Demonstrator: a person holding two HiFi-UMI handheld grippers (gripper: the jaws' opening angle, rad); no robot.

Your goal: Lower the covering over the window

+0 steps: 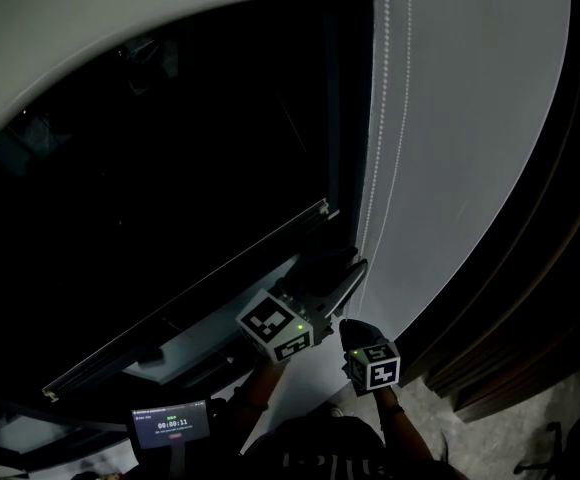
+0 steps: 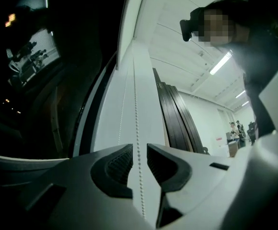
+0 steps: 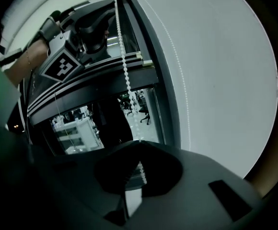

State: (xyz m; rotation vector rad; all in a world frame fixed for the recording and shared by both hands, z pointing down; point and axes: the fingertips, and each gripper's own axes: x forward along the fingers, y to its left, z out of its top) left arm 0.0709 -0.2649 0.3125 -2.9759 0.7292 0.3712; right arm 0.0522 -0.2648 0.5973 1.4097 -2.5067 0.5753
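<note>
A white bead chain (image 1: pixel 378 138) hangs down the right side of the dark window (image 1: pixel 170 168). A long rail with a pale end cap (image 1: pixel 315 211) slants across the glass. My left gripper (image 1: pixel 355 271) is up at the chain. In the left gripper view it is open, and the chain (image 2: pixel 136 104) runs through the gap between its ribbed pads (image 2: pixel 120 164) without touching them. Just below it, my right gripper (image 1: pixel 351 327) is shut on the chain. In the right gripper view the beads (image 3: pixel 124 71) rise taut from its closed tips (image 3: pixel 140 146) towards the left gripper's marker cube (image 3: pixel 61 66).
A white wall (image 1: pixel 470 118) lies right of the chain, with dark wood panels (image 1: pixel 570 268) beyond it. A small timer screen (image 1: pixel 170 426) is at the bottom left. The person holding the grippers (image 2: pixel 259 47) looms over the left gripper, and people stand far back in the room (image 2: pixel 237 128).
</note>
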